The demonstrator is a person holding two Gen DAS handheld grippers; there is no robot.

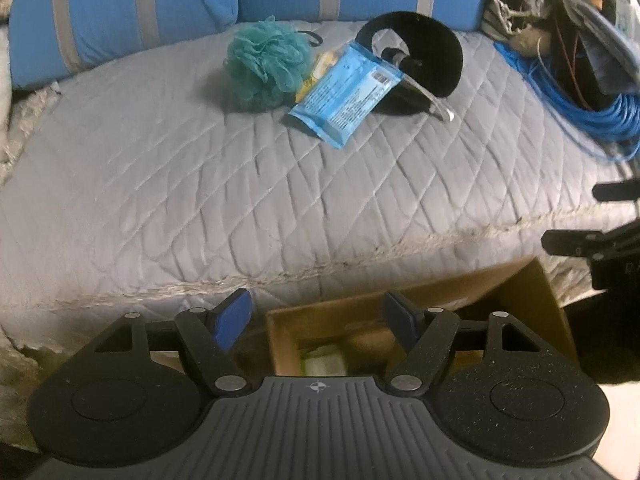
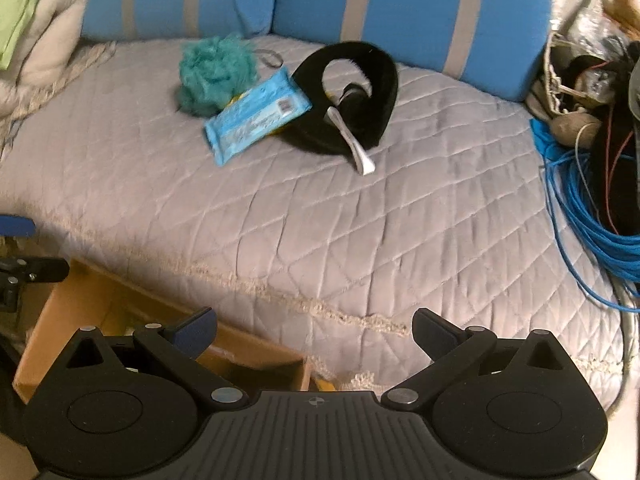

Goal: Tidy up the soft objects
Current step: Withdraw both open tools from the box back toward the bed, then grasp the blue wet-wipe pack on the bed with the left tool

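A teal mesh bath sponge (image 1: 264,66) (image 2: 216,76) lies far back on the grey quilted bed. A blue wipes packet (image 1: 346,94) (image 2: 256,114) leans beside it, over a yellow item. A black curved soft band (image 1: 424,48) (image 2: 360,76) with a clear-handled brush (image 1: 424,96) (image 2: 354,144) lies to their right. My left gripper (image 1: 318,316) hangs open and holds nothing, above the open cardboard box (image 1: 532,292) at the bed's near edge. My right gripper (image 2: 314,330) stands wide open with nothing between its fingers, over the bed's edge and the box (image 2: 60,312).
Two blue cushions with grey stripes (image 1: 128,12) (image 2: 408,8) line the back of the bed. A coil of blue cable (image 1: 592,116) (image 2: 592,216) and a pile of clutter sit on the right. Pale items lie inside the box (image 1: 324,362).
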